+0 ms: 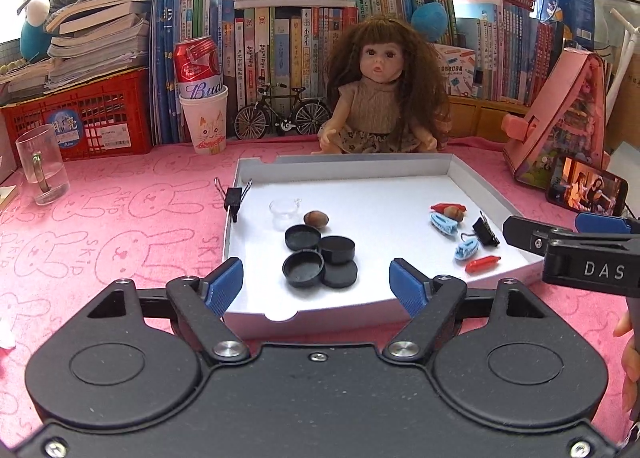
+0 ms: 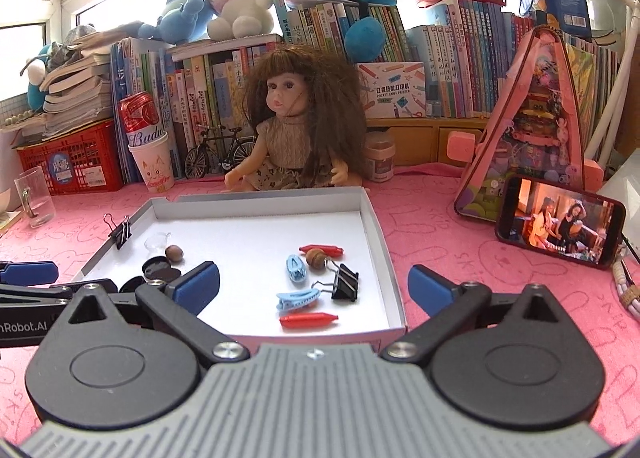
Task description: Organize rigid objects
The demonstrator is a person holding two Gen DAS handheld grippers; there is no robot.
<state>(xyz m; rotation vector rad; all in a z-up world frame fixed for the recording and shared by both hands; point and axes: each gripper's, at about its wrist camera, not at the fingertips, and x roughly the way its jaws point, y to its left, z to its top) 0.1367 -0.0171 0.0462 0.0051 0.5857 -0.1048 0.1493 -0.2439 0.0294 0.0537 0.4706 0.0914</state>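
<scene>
A white shallow tray (image 1: 400, 170) (image 2: 374, 218) lies on the pink cloth. On its left side are several black round caps (image 1: 320, 256) (image 2: 158, 268), a brown nut (image 1: 316, 219) (image 2: 175, 253) and a small clear cup (image 1: 285, 210) (image 2: 157, 242). On its right side are two blue hair clips (image 1: 466, 250) (image 2: 297, 298), two red pieces (image 1: 482, 263) (image 2: 308, 319), a second nut (image 2: 315, 257) and a black binder clip (image 1: 485, 232) (image 2: 345, 284). Another binder clip (image 1: 233, 196) (image 2: 120, 234) grips the tray's left wall. My left gripper (image 1: 316, 284) is open and empty before the caps. My right gripper (image 2: 314, 284) is open and empty at the tray's near right.
A doll (image 1: 382, 94) (image 2: 296, 130) sits behind the tray. A glass mug (image 1: 40, 164), a paper cup with a can (image 1: 202, 98), a toy bicycle (image 1: 280, 110), a red crate (image 1: 80, 118) and books line the back. A phone (image 2: 560, 220) and pink toy house (image 2: 540, 126) stand right.
</scene>
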